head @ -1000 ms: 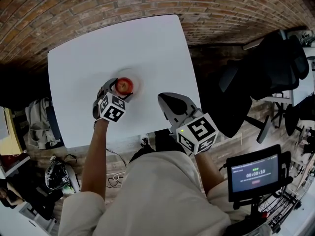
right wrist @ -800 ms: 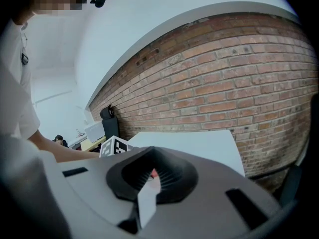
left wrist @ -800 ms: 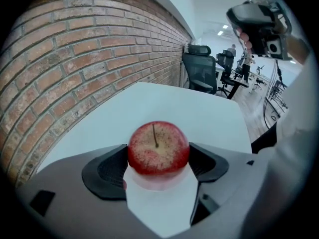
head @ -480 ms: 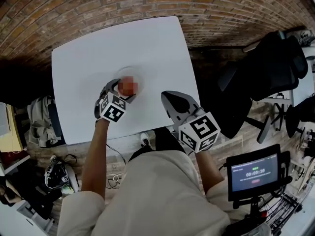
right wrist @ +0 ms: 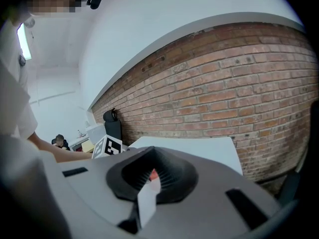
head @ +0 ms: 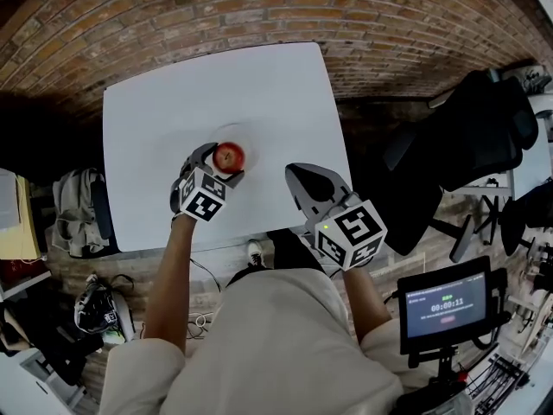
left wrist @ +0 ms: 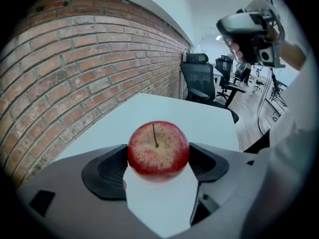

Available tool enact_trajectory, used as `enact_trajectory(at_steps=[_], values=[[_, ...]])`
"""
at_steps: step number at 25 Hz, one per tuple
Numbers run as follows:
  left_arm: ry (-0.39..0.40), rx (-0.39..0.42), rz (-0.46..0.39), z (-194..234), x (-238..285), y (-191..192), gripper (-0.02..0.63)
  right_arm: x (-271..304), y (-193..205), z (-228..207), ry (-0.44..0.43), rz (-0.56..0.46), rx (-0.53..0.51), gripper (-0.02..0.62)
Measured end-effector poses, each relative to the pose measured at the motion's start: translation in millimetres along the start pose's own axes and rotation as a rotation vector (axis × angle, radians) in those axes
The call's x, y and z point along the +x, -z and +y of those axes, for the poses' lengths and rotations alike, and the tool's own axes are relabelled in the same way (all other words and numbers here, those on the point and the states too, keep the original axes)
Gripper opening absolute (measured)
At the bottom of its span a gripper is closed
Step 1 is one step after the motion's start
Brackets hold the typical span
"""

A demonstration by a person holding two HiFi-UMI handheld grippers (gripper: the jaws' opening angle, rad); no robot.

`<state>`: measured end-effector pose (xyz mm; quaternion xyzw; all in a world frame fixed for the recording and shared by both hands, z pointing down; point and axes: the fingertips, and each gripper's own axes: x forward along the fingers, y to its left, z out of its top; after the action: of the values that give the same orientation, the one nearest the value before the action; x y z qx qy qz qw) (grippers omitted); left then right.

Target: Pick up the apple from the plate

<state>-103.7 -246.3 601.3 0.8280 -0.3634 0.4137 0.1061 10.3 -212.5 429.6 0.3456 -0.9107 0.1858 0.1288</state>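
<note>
Left gripper (left wrist: 158, 156) clamps a round red apple (left wrist: 158, 144); the seemingly white plate (head: 230, 129) beneath is barely discernible; right gripper (right wrist: 152, 176) clenched, empty.

— Is there anything here to read?
— Only the screen (head: 447, 312) low at my right. It shows a timer in white digits, which I read as 00:00:11. The lines around it are too small for me.
— And your cubes?
— My left cube (head: 206, 202) and right cube (head: 350, 233) carry black-and-white square patterns, no letters.
</note>
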Motion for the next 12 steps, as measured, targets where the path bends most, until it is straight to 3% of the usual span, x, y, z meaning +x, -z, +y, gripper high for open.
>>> enact_trajectory(at_steps=[12], values=[[-0.042,-0.023,-0.056,7.1,-31.4,-8.1,0.383,-0.6,-19.3,13.6,-0.012,-0.029,-0.032,0.002]])
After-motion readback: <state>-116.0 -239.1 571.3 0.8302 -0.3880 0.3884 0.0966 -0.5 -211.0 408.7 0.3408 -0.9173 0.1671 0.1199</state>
